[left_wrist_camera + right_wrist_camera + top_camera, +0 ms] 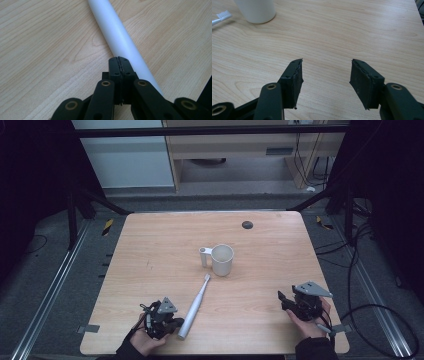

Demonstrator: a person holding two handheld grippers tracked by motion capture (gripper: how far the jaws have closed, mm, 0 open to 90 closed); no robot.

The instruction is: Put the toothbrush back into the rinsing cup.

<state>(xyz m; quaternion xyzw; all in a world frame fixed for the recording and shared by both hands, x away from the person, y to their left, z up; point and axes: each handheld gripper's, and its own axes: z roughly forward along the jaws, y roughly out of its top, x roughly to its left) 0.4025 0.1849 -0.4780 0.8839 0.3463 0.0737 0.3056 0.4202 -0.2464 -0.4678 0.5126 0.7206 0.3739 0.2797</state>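
my landmark is the white cup (222, 259), which stands upright near the middle of the wooden surface (150, 245). a small white holder (203, 256) stands just beside the cup on its left side, touching or nearly touching it.

the white electric toothbrush (194, 308) lies flat on the surface on the near side of the cup, slanting away from it: the bristle head sits close to the cup's base, just toward me and a little left, and the thick handle end runs down and to the left toward the front edge.

my left gripper (167, 320) rests well away from the cup, at the handle end of the toothbrush, just left of it. in the left gripper view my jaws are pressed flat together with nothing between them, and their tips sit right against the side of the toothbrush handle (120, 37); whether they actually touch it i cannot tell.

my right gripper (285, 301) is held to the right of the cup and nearer to me, well apart from it. its jaws stand partly apart, a narrow-to-middling gap with bare wood between them, holding nothing. in the right gripper view the cup (257, 10) sits far up to the left, with the toothbrush bristles (223, 15) beside it.

a small dark round spot (247, 224) lies on the surface beyond the cup.
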